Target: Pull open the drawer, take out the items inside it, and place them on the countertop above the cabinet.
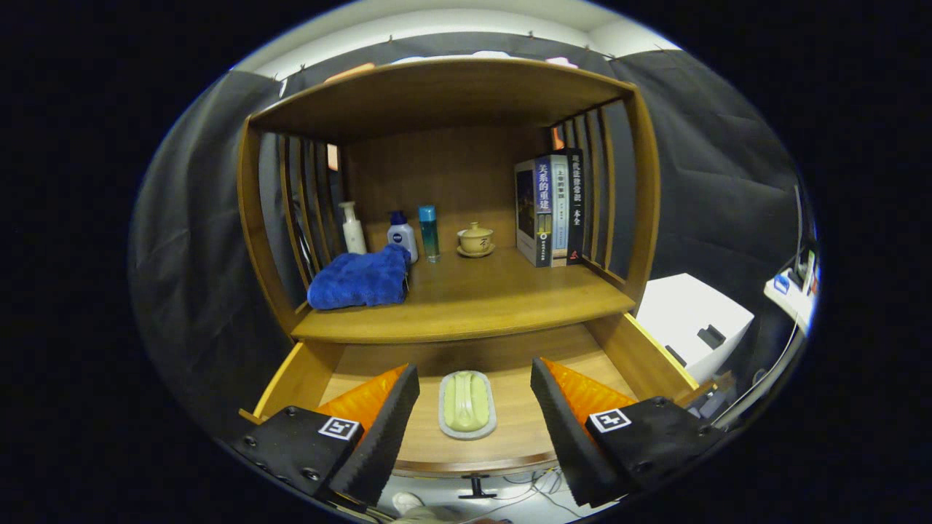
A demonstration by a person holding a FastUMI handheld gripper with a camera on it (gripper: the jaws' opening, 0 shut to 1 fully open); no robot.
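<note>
The wooden drawer [582, 356] under the cabinet's countertop stands pulled open. Inside it lies a pale green bar of soap in a grey oval dish [467, 405], flat on the drawer floor. My gripper [475, 382] hovers over the drawer, open, with the soap dish between its two fingers and nothing touching them. The countertop [502, 298] above the drawer has bare wood in its middle and front. The drawer's dark knob [477, 486] pokes out below the front panel.
On the countertop sit a folded blue towel [360, 280] at the left, a white pump bottle [353, 229], a white-and-blue bottle [401, 233], a teal bottle [429, 231], a lidded tea cup on a saucer [476, 240] and upright books [551, 207] at the right. A white box [692, 320] stands right of the cabinet.
</note>
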